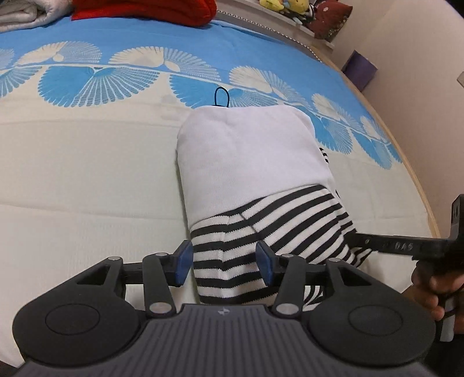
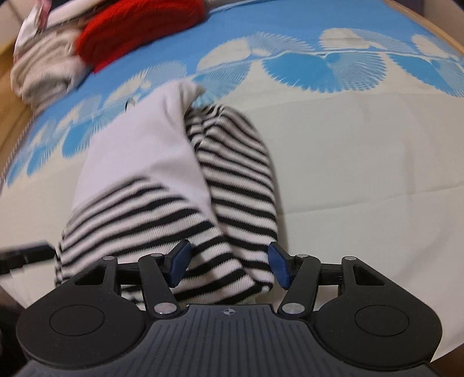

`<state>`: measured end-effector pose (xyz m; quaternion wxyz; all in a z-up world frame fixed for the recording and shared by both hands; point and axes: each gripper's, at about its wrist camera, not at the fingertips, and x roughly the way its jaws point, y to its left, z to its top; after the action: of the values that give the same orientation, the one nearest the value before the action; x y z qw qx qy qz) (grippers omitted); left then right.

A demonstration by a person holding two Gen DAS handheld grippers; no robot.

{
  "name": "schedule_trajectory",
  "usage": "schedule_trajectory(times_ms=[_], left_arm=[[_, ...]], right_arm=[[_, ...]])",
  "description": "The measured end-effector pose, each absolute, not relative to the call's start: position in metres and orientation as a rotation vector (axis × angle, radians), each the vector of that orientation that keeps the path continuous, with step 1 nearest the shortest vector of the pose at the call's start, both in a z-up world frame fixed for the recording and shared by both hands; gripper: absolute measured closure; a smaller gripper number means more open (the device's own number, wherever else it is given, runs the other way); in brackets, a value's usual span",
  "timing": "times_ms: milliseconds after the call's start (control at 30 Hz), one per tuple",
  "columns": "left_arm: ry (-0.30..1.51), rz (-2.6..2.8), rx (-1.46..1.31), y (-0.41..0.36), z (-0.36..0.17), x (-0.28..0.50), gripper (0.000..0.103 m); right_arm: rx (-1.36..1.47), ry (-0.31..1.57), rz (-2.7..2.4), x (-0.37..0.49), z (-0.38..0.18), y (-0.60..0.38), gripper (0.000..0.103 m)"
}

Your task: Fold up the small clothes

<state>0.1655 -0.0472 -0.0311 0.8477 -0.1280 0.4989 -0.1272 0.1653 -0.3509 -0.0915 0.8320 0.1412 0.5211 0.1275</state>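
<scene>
Garment: soft knit, plain white top panel, black-and-white striped hem, folded in a narrow bundle on the bed.
Left gripper: blue pads part-open astride the striped hem, not pinching.
Right gripper: part-open too, stripes between the pads.
Writing: "DAS" embossed on the right gripper's finger, left view only.
Right view: blurred; red knit up top.

One striped garment, one red knit, one bedspread, two grippers, one purple box
</scene>
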Motion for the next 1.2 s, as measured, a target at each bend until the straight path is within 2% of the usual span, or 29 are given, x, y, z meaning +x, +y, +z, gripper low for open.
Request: schedule_trajectory(times_ms=[33, 67, 167, 300, 367, 400, 533, 700, 867, 967, 1100, 1200], left_arm=[[1.046, -0.275, -0.272, -0.046, -0.029, 0.163, 0.05], [1.038, -0.282, -0.279, -0.046, -0.027, 0.163, 0.05], [1.009, -0.302, -0.305, -0.045, -0.024, 0.157, 0.041], [1.003, -0.328, -0.316, -0.055, -0.022, 0.154, 0.04], [1.008, -0.348, -0.311, -0.063, -0.022, 0.153, 0.035], [1.01, -0.355, -0.303, -0.067, -0.023, 0.152, 0.028], [1.025, -0.385, -0.253, -0.084, -0.028, 0.149, 0.028], [1.128, -0.352, -0.111, -0.1, -0.054, 0.15, 0.027], [1.214, -0.305, -0.044, -0.103, -0.077, 0.152, 0.018], [1.202, -0.315, -0.069, -0.1, -0.072, 0.151, 0.019], [1.083, -0.378, -0.15, -0.092, -0.049, 0.149, 0.02], [1.262, -0.275, 0.003, -0.097, -0.086, 0.155, 0.018]], right_arm=[[0.288, 1.105, 0.287, 0.163, -0.092, -0.349, 0.084], [0.289, 1.106, 0.312, 0.159, -0.091, -0.349, 0.102], [0.348, 1.042, 0.357, 0.144, -0.078, -0.361, 0.102], [0.539, 0.875, 0.426, 0.112, -0.042, -0.407, 0.103], [0.542, 0.817, 0.466, 0.09, -0.026, -0.423, 0.103], [0.527, 0.811, 0.475, 0.082, -0.022, -0.428, 0.103], [0.466, 0.874, 0.48, 0.066, -0.024, -0.439, 0.103], [0.401, 1.069, 0.394, 0.077, -0.061, -0.435, 0.103], [0.264, 1.244, 0.348, 0.089, -0.102, -0.4, 0.103], [0.212, 1.284, 0.322, 0.095, -0.114, -0.385, 0.103], [0.174, 1.29, 0.301, 0.102, -0.116, -0.375, 0.103], [0.171, 1.289, 0.293, 0.105, -0.115, -0.374, 0.103]])
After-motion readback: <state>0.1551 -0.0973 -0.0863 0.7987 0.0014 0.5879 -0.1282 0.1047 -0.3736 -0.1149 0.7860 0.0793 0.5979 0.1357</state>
